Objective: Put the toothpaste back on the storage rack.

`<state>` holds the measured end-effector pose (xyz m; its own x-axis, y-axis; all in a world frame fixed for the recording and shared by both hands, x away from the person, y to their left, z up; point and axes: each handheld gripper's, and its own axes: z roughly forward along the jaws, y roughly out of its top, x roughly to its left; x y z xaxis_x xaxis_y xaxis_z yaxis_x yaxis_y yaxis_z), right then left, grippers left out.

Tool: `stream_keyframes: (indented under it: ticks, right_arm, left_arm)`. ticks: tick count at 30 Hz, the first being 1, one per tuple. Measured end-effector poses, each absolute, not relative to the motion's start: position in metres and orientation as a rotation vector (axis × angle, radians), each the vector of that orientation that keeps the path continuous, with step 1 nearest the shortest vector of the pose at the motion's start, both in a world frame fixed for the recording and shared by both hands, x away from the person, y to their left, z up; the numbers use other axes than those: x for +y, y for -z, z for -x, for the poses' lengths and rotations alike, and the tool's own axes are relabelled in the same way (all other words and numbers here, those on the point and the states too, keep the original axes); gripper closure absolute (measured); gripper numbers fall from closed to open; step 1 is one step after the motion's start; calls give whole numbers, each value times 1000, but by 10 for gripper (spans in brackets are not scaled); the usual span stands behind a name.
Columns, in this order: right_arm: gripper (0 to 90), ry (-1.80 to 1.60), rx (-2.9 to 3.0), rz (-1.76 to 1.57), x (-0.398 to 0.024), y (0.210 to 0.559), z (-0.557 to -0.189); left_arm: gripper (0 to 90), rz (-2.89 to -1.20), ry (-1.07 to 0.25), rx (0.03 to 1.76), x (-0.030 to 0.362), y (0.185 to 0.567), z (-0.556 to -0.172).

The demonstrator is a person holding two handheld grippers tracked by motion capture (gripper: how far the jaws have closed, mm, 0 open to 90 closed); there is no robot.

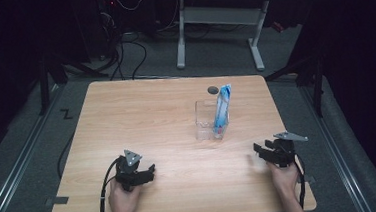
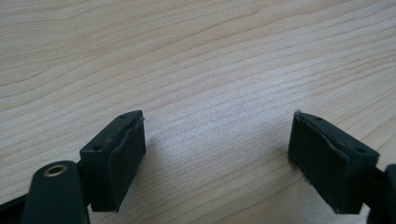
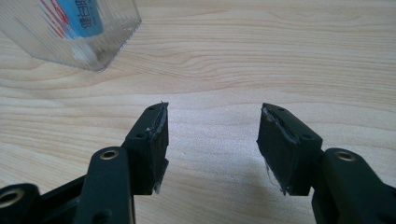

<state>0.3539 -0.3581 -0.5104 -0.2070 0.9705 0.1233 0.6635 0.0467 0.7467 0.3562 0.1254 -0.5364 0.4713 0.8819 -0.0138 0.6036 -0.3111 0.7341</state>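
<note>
Your left gripper [image 1: 148, 173] sits low over the wooden table [image 1: 142, 119], jaws spread wide on nothing. Your right gripper [image 1: 260, 151] is parted and empty too, near the right edge. Ahead of it, mid-table, a clear container [image 1: 206, 121] holds an upright blue tube [image 1: 222, 109].

From above, the counter [image 1: 167, 122] is evenly lit while the room around it falls into deep darkness, heaviest at 3 and 9 o'clock. The picture is soft and low in detail. Both gripper views are bright, with sharp wood grain, a pale sheen, and faint shadows under the jaws.
</note>
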Motion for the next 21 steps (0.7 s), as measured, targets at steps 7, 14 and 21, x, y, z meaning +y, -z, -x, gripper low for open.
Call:
stream_keyframes:
  ticks: [7,14,21]
  right_arm:
    - [429,-945,1921,-1625,-355,514,-357]
    - [419,-922,1929,-1607,-350,520,-360]
    - [415,-900,1944,-1594,-345,528,-360]
  left_arm:
    - [193,-2035,-520,1229,125,536,-356]
    - [193,-2035,-520,1228,125,536,-356]
    - [193,-2035,-520,1228,125,536,-356]
